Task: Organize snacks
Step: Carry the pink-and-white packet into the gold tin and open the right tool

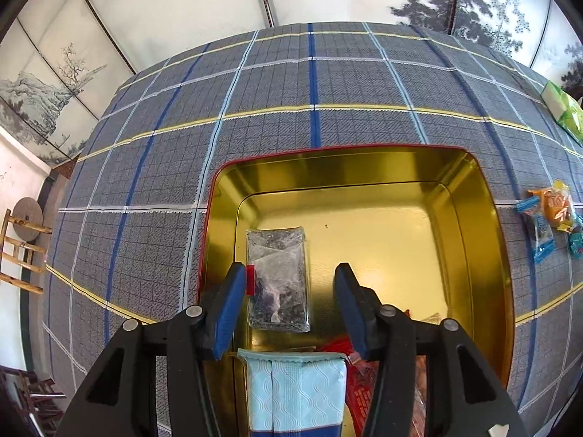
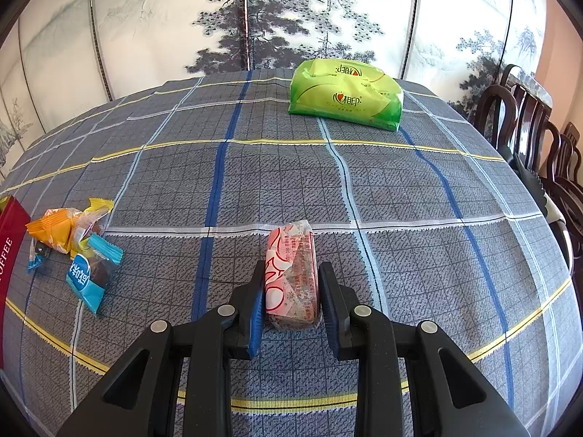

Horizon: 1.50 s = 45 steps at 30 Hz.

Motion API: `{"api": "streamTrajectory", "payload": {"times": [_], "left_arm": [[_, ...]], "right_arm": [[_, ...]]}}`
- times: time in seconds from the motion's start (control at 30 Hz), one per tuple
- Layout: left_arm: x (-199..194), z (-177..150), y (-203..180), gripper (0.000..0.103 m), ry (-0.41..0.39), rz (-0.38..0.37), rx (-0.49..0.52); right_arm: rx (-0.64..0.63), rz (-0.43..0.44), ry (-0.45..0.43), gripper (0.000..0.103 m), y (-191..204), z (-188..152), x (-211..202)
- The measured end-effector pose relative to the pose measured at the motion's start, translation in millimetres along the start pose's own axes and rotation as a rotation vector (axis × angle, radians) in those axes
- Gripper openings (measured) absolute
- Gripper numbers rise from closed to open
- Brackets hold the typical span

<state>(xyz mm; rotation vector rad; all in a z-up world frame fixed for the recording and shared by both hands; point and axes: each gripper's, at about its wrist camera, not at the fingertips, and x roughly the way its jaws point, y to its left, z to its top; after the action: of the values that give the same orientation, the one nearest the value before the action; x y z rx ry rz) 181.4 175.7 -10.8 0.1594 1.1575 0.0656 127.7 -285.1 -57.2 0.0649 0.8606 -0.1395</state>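
Each gripper is black, with blue pads and silver pivot screws.

Glossy gold metal tin, mirror-smooth; matt woven plaid cloth over the worktop; crinkly shiny plastic wrapper; clear film packet.

red tin reads "offee"; green tissue pack reads "相印".

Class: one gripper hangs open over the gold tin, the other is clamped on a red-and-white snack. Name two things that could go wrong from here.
1. The right gripper pinches the red-and-white snack by its sides; squeezing may crush it, or the slick wrapper may slip out when lifted.
2. The left gripper hangs open just above the clear packet in the gold tin; lowering could snag or shove the packet.
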Motion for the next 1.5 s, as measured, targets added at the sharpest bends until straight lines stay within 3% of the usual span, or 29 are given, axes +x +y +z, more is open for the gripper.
{"api": "streamTrajectory", "payload": {"times": [0.13, 0.33, 0.57, 0.67, 0.9, 1.0, 1.23, 1.5], "left_arm": [[-18.0, -2.6, 0.7, 0.048, -0.038, -0.025, -0.013], [-49.2, -16.6, 6.1, 0.050, -0.112, 0.000, -0.056], [-61.2, -43.2, 13.2, 0.051, -0.097, -0.017, -0.110], [-67.1, -56.0, 13.3, 0.056, -0.102, -0.037, -0.135], [-73.7, -72.2, 11.6, 0.063, -0.125, -0.004, -0.126], [-74.4, -77.2, 16.5, 0.071, -0.131, 0.008, -0.135], [-69.9, -85.9, 27.6, 0.074, -0.110, -0.008, -0.166], [-78.3, -95.8, 48.8, 0.074, -0.116, 0.015, -0.219]], "right_arm": [[0.002, 0.002, 0.000, 0.029, 0.3, 0.0, 0.0], [-0.001, 0.000, 0.000, 0.029, 2.5, -0.1, -0.2], [-0.017, -0.006, 0.018, 0.029, -0.7, 2.5, 0.3], [-0.010, -0.019, 0.030, 0.028, -2.2, 4.3, 1.0], [-0.002, -0.061, 0.048, 0.025, 9.5, 10.3, -1.1], [-0.002, -0.056, 0.014, 0.025, 20.6, 16.7, -14.4], [-0.093, 0.095, -0.043, 0.025, 89.5, 36.4, -48.7], [-0.238, 0.369, -0.034, 0.025, 220.5, 45.7, -65.7]]}}
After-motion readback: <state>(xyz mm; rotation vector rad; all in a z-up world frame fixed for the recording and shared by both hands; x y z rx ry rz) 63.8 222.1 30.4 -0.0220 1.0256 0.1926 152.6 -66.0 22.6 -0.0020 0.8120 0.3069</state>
